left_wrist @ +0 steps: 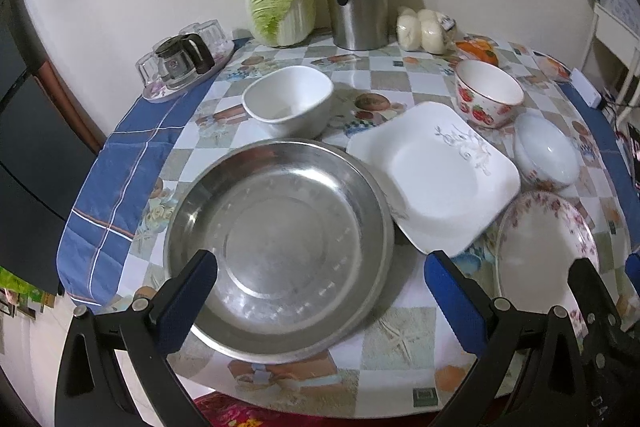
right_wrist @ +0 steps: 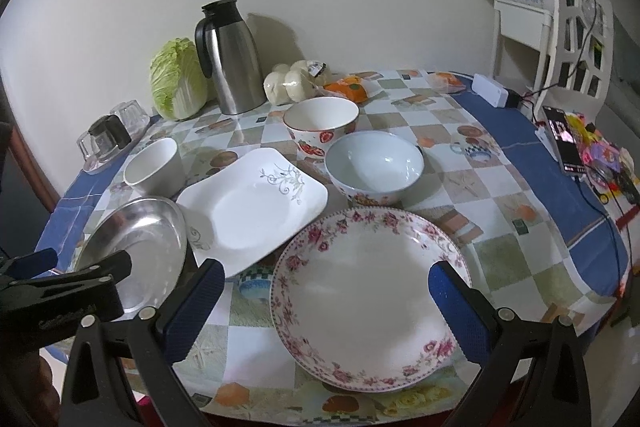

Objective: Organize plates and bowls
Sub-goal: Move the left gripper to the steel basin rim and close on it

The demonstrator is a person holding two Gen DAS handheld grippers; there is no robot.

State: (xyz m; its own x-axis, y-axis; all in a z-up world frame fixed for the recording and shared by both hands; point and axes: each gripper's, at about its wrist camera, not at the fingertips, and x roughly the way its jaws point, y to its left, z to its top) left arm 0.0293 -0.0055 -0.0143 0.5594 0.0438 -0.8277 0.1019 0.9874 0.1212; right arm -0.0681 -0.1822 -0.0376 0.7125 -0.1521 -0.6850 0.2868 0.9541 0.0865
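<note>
— Where the table (left_wrist: 400,347) runs under the cameras, how much is lost?

— Its near edge is cut off in both views, and the tray of glasses (left_wrist: 180,67) at the far left is half out of sight from the right wrist. The phone (right_wrist: 564,143) on the right is too blurred to read.

— And the biggest dishes?

— The steel plate (left_wrist: 280,243) lies flat at the near left, directly ahead of the left gripper (left_wrist: 320,303), whose blue fingers (left_wrist: 188,303) stand wide apart on either side of the plate's near rim, touching nothing. The flowered plate (right_wrist: 368,295) sits at the near right, between the spread fingers of the right gripper (right_wrist: 320,311), also empty.

— The square plate?

— The white square plate (left_wrist: 436,175) lies between them, one corner resting over the steel plate's rim.

— The bowls?

— Behind it: a pale bowl (right_wrist: 374,167) just beyond the flowered plate, a strawberry bowl (right_wrist: 320,127) touching it farther back, and a plain white bowl (left_wrist: 288,101) to the left, behind the steel plate.

— How are the grippers held?

— Both low, side by side at the near edge, pointing across the table toward the wall.
</note>
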